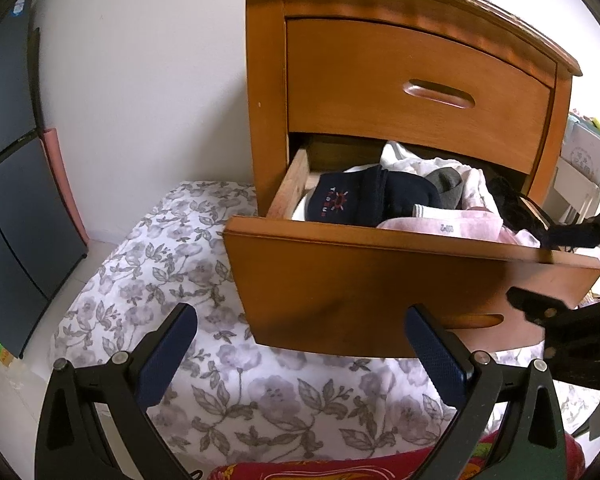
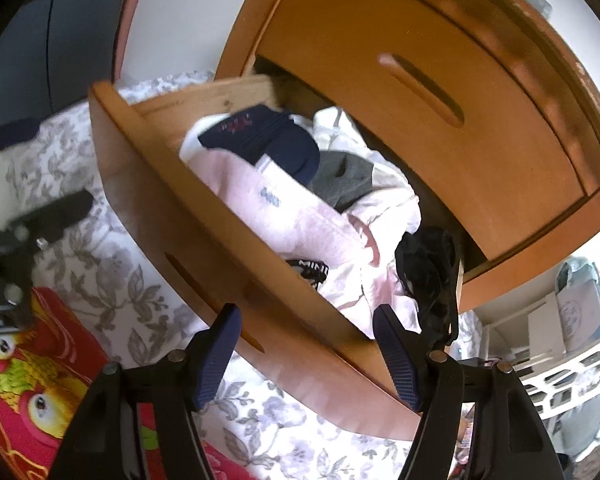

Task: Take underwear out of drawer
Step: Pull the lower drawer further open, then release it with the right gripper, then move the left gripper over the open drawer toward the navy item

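Note:
The wooden nightstand's lower drawer is pulled out and packed with clothes. Black underwear lies at the drawer's right end and hangs over the front edge; in the left wrist view the black underwear is by the right rim. My right gripper is open and hovers over the drawer front, its right finger just beside the black fabric, with nothing pinched. My left gripper is open in front of the drawer face and holds nothing. The right gripper also shows at that view's right edge.
In the drawer lie a navy item with red stitching, a pink garment and a grey piece. The upper drawer is closed. Floral bedding and a red cushion lie below; a white shelf stands at the right.

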A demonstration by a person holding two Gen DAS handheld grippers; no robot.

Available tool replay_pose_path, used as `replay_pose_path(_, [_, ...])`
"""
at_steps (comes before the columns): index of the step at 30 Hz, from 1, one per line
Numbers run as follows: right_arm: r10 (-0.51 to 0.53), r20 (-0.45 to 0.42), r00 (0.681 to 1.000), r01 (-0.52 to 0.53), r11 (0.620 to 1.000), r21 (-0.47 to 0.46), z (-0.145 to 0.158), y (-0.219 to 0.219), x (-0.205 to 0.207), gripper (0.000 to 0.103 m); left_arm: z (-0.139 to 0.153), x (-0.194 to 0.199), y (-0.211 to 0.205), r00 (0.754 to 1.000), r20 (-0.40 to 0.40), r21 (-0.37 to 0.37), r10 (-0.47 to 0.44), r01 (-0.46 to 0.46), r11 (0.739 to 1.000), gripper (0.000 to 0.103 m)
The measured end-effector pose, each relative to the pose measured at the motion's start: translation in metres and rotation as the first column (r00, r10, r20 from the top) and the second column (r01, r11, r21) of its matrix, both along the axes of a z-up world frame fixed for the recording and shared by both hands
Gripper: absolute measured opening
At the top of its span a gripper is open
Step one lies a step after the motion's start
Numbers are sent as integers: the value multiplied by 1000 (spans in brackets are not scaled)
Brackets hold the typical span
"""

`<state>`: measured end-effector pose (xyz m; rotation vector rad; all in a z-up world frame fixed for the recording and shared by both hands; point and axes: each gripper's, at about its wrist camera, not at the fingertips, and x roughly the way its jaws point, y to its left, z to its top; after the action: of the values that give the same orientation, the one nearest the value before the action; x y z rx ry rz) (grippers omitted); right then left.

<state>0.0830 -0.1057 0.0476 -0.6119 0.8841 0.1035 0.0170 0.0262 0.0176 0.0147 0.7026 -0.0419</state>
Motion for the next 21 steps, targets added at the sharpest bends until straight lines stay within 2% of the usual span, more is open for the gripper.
replay_pose_path(6, [22,66,998,-25,998,52,28,2,-26,72,3,-5,4,999,29,4,25,-25,1000,103])
replay_pose_path(12, [-83,123,989,59,981,186,49,-14,-60,74,7,-11,3,997,64,18,41,-43,999,103])
replay_pose_path(15, [-176,149,973,130,952,276,48,-29,-80,77,8,-15,3,996,76,26,50,-52,998,103])
replay_pose_path(19, [-354,158,922,266,875,404,39,-55,-104,78,10,-19,1,994,94,44,52,-57,997,103])
replay_pose_path(21, [-415,139,899,324,845,426,33,-64,-110,81,11,-22,-2,993,106,58,49,-56,997,103])
